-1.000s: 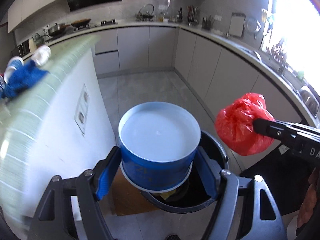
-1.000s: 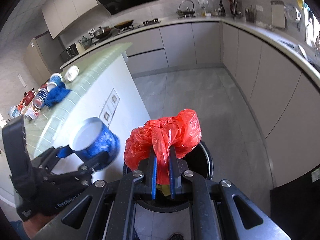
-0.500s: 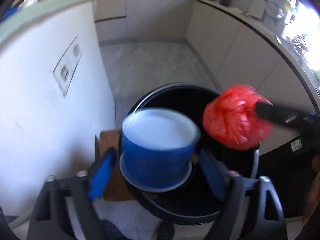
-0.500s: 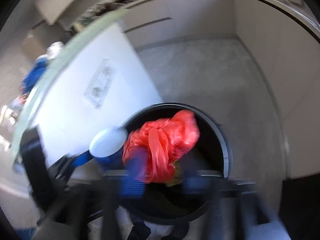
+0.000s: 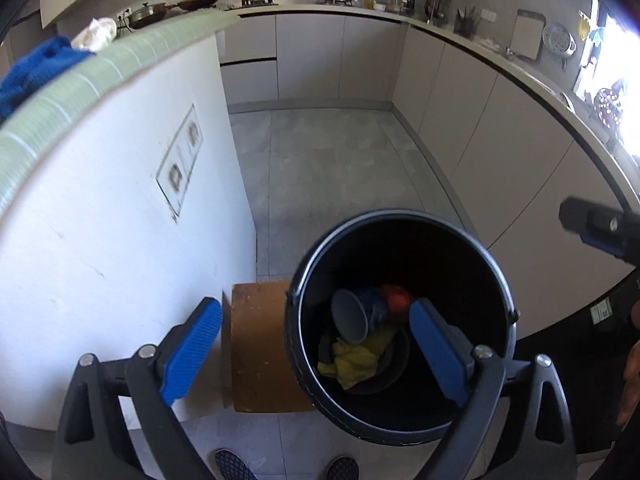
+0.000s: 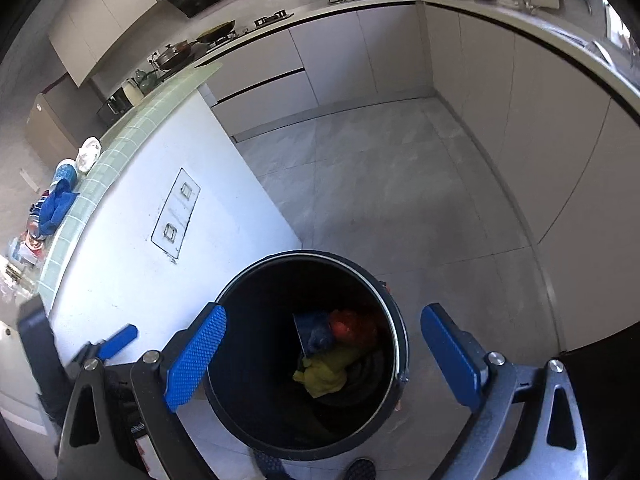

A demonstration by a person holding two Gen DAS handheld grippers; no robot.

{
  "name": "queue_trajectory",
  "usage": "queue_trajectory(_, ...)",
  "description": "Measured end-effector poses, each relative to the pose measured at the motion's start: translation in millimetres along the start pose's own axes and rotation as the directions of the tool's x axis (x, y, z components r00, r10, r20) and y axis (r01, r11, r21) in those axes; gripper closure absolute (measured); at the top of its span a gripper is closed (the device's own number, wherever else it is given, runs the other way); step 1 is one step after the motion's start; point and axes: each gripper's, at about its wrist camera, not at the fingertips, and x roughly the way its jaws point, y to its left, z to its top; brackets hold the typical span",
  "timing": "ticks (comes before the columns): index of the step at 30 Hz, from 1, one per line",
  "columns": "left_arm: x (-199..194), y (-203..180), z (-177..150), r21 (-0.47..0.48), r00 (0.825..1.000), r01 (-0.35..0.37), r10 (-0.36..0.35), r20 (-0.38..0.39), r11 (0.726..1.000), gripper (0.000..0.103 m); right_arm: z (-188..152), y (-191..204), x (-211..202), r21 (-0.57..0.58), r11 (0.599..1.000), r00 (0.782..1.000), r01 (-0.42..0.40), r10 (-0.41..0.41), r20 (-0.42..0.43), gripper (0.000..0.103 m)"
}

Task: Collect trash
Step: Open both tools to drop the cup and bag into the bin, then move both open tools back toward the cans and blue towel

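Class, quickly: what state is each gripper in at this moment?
Left gripper: open, holding nothing, above the black bin.
Right gripper: open, holding nothing, above the same bin.

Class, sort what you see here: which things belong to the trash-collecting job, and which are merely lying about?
Job:
black trash bin
blue cup in bin
red plastic bag in bin
yellow scrap in bin
left gripper
right gripper

Lying about:
blue cloth on counter
brown board beside bin
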Motion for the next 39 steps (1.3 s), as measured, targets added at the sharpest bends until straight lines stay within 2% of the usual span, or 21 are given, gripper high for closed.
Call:
queue_trajectory(6,-29.0,11.8,21.8,-0.013,0.999,-0.011,0.012,0.052,1.000,0.007,9.9,9.2,-24.7,-0.010,0.998,0.998,0.056,-0.056,0.038,0.004)
queue_trajectory(13,-68.4,24.4,46.6,-0.023,0.992,-0.008,0.011,0.125,1.000,0.006,23.7,27.5,-64.1,-0.045,0.996,0.992,0.078,-0.073,0.103,0.003)
queue_trajectory(19,-98.4,52.7,51.6,-0.058,0.983,-0.040,0.049,0.176,0.998,0.005,30.5,58.4,-89.3,-0.102,0.993,0.990,0.052,-0.038,0.136,0.000)
queue_trajectory(22,-106.1,69.1,50.5,-0.085,0.979,-0.062,0.077,0.189,0.994,0.005,31.7,78.4,-92.6,-0.132,0.990,0.988,0.045,-0.025,0.149,0.000)
queue_trajectory(26,-116.2,92.4,48.9,-0.121,0.973,-0.091,0.114,0.199,0.989,0.005,27.6,111.0,-97.6,-0.178,0.984,0.978,0.030,0.008,0.207,0.000)
queue_trajectory(28,-123.9,105.0,45.5,-0.139,0.970,-0.103,0.130,0.207,0.985,0.005,26.8,126.2,-96.7,-0.204,0.979,0.979,0.020,0.023,0.204,0.000)
queue_trajectory(33,-139.5,140.2,38.1,-0.189,0.961,-0.134,0.175,0.216,0.973,0.005,25.8,174.9,-94.4,-0.280,0.958,0.984,0.057,-0.006,0.180,0.000)
queue_trajectory(39,-160.2,191.7,23.8,-0.251,0.945,-0.181,0.239,0.225,0.951,0.005,20.6,226.7,-93.6,-0.336,0.942,0.981,0.006,0.060,0.185,0.000)
